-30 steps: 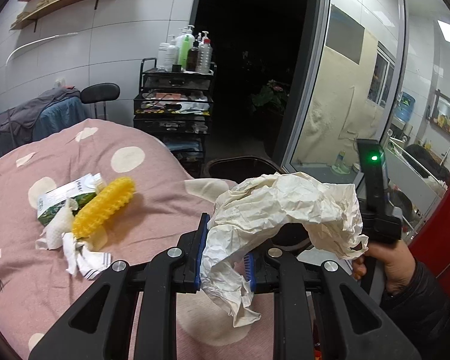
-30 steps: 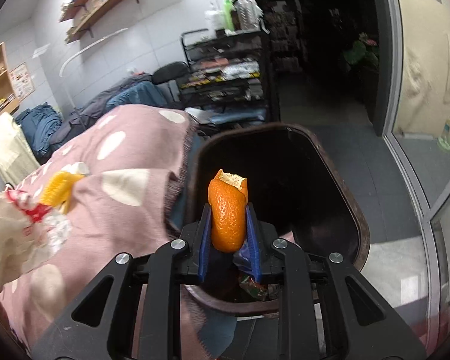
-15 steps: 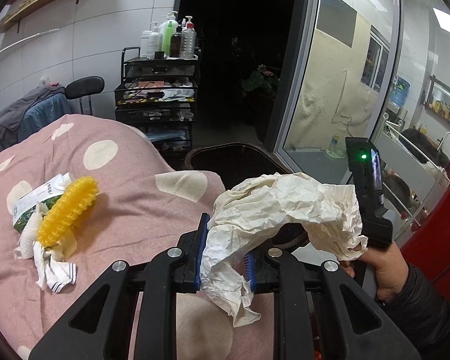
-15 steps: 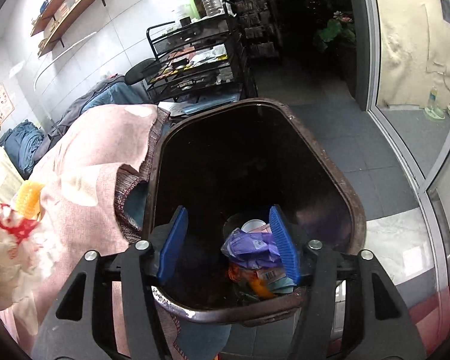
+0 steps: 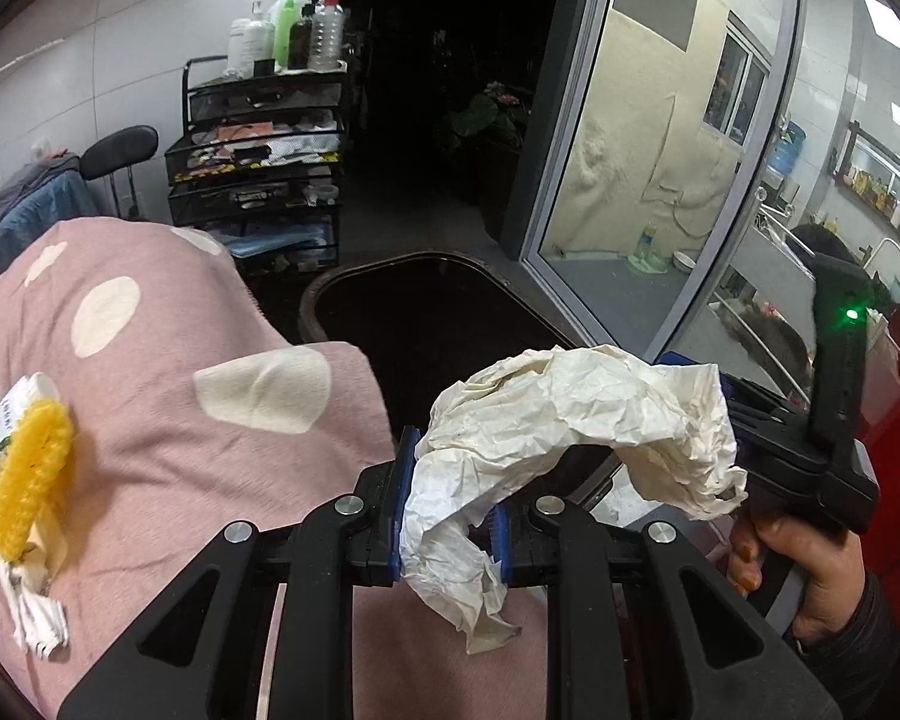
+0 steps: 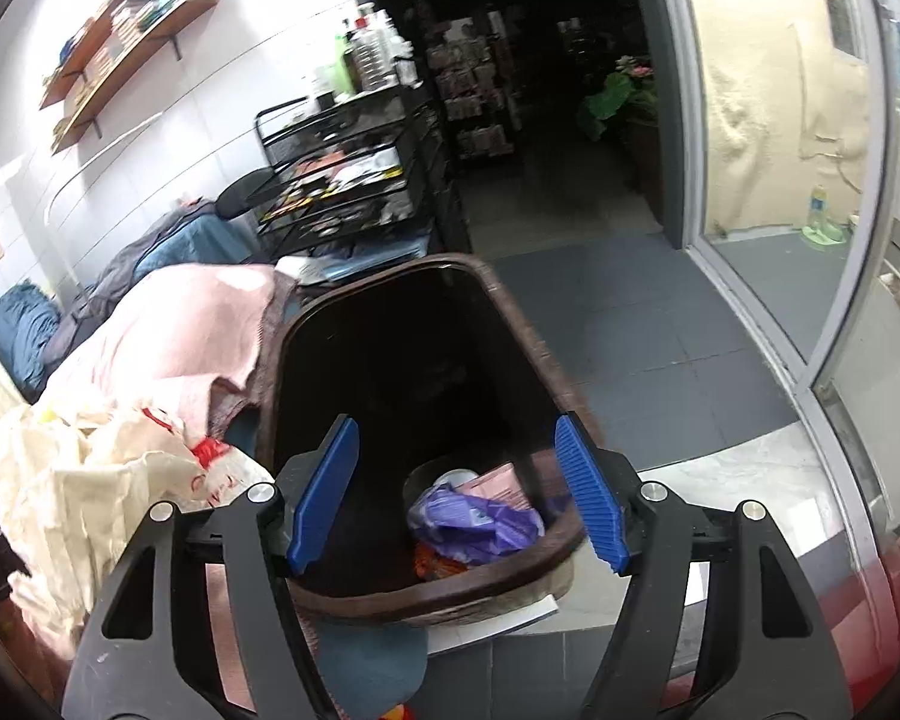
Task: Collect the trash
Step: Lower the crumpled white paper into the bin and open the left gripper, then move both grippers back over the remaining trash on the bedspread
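My left gripper (image 5: 450, 531) is shut on a crumpled white paper (image 5: 576, 420) and holds it above the edge of the pink dotted blanket (image 5: 168, 420), near the dark brown trash bin (image 5: 318, 300). The paper also shows at the left of the right wrist view (image 6: 90, 480). My right gripper (image 6: 456, 498) is open and empty above the bin (image 6: 534, 348). Inside the bin lie a purple wrapper (image 6: 474, 519), a pink packet and something orange. A yellow spiky roller (image 5: 27, 480) lies on white wrappers (image 5: 30, 606) on the blanket at the left.
A black wire cart (image 5: 258, 168) with bottles stands behind the bin. A glass door (image 5: 660, 180) is to the right. A chair with clothes (image 5: 24, 210) stands at the back left. Grey tiled floor (image 6: 630, 324) lies beyond the bin.
My right gripper opened and let go of the orange peel over the bin, then opened wider. My left gripper carried the paper to the right, toward the bin.
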Tool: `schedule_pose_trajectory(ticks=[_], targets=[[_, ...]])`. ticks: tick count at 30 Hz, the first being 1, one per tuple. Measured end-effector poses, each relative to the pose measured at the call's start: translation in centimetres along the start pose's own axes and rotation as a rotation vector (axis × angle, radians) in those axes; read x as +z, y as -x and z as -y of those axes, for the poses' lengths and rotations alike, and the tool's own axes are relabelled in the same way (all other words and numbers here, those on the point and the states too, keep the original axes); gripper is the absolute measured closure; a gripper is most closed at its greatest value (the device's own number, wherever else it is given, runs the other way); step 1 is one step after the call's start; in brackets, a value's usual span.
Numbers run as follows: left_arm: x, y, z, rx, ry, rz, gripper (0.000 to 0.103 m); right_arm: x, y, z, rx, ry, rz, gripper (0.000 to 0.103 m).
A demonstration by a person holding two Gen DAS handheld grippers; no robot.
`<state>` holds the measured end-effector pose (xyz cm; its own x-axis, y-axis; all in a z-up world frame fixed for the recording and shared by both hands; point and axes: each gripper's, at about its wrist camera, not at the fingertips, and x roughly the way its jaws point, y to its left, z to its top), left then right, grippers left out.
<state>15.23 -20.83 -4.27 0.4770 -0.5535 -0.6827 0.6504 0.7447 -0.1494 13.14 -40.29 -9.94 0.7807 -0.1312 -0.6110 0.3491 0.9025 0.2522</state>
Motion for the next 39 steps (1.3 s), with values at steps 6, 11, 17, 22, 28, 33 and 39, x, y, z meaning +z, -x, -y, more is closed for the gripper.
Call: schedule_pose_trajectory(ticks=[6,11,17,22,28,33,39], targets=[[1.3,-2.8,0.5,0.007,-0.002,-0.064,0.082,0.4,0.6,1.9,-0.061,-0.028,0.022,0.033],[1.8,-4.6,0.8,0.005,0.016,-0.103,0.082,0.5,1.0,3.7,-0.097,-0.057,0.022,0.033],[2.1,-5.8,1.3,0.008,0.03,-0.122,0.078,0.6,1.2,4.6,-0.111,-0.074,0.028,0.032],[2.1,-5.7,1.7,0.041,0.016,-0.092,0.024,0.5,1.6,4.6,-0.127,-0.072,0.047,0.024],[2.1,-4.5,2.1,0.061,-0.021,-0.025,0.01,0.6,2.0,4.6,-0.127,-0.076,0.067,0.02],[2.2,-2.8,2.1,0.063,-0.024,0.026,0.006,0.6,1.9,4.2,-0.096,-0.063,0.062,0.019],[1.9,-0.4,1.6,0.077,-0.021,0.074,0.006,0.6,1.8,2.5,-0.044,-0.033,0.06,0.018]])
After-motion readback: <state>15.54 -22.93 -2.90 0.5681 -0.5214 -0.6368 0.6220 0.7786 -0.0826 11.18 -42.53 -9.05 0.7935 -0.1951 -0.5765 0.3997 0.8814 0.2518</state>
